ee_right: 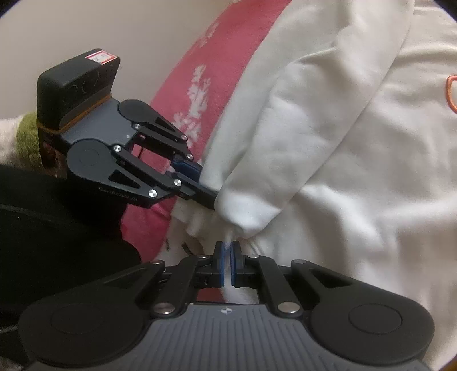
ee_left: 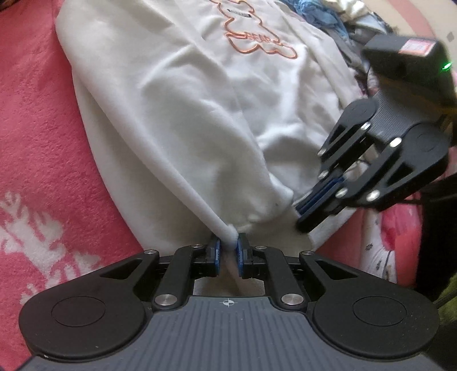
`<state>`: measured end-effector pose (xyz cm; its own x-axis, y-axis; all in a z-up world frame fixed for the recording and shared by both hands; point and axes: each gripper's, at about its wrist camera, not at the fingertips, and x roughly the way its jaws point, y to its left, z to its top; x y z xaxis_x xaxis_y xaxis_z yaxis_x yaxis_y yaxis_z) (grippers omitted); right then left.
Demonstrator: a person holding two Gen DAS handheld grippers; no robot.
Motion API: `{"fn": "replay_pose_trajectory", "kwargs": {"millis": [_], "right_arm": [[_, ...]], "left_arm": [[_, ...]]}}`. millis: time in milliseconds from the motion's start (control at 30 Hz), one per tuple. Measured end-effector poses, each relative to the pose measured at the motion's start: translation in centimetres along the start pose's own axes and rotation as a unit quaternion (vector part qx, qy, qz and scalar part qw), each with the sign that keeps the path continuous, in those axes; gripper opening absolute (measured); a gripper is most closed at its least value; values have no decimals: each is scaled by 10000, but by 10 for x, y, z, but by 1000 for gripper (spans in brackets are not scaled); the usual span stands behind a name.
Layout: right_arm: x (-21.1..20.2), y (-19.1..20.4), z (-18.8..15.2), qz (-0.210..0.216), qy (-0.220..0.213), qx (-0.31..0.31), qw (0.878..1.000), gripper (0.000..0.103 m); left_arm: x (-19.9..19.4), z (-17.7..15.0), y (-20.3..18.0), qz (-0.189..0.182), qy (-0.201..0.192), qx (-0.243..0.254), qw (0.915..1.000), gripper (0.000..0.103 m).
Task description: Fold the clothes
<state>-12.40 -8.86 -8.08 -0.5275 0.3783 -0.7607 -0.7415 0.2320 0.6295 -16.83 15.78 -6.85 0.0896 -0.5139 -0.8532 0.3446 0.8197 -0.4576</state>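
Bear print (ee_left: 251, 34) whole in left view only

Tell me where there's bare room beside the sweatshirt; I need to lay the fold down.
Free: the pink blanket bordering the white sweatshirt on the left gripper side. Crowded: the clothes pile beyond the right gripper.

The sweatshirt (ee_left: 177, 94) is cream white with an orange outlined bear design (ee_left: 251, 37). Under it lies a pink blanket (ee_left: 37, 137) patterned with white branching shapes. Both black tools carry blue pads (ee_left: 239, 254).
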Motion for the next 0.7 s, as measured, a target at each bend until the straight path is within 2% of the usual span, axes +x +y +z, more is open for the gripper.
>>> {"fn": "replay_pose_trajectory", "kwargs": {"millis": [133, 233, 300, 400, 467, 567, 667, 700], "right_arm": [[0, -18, -7, 34, 329, 279, 9991, 9], [-21, -24, -9, 114, 259, 204, 9994, 18], [-46, -33, -7, 155, 10, 204, 9997, 19], [-84, -57, 8, 12, -621, 409, 9972, 23], [-103, -77, 26, -163, -1087, 519, 9926, 25], [-123, -111, 59, -406, -1687, 824, 9814, 32], [-128, -146, 93, -391, -2115, 1265, 9684, 33], [-126, -153, 104, -406, -2211, 1355, 9649, 33]], "left_arm": [[3, 5, 5, -98, 233, -134, 9996, 15], [-1, 8, 6, -92, 459, -107, 9988, 22], [-8, 8, 1, 18, 653, 108, 9978, 28], [-25, 8, -4, 220, 756, 523, 9955, 30], [-41, 8, -1, 314, 623, 675, 9953, 30], [-47, 23, 2, 334, 256, 554, 9976, 30], [-29, 37, -10, 219, 54, 611, 9979, 30], [-18, 36, -18, 248, 122, 801, 9964, 30]]}}
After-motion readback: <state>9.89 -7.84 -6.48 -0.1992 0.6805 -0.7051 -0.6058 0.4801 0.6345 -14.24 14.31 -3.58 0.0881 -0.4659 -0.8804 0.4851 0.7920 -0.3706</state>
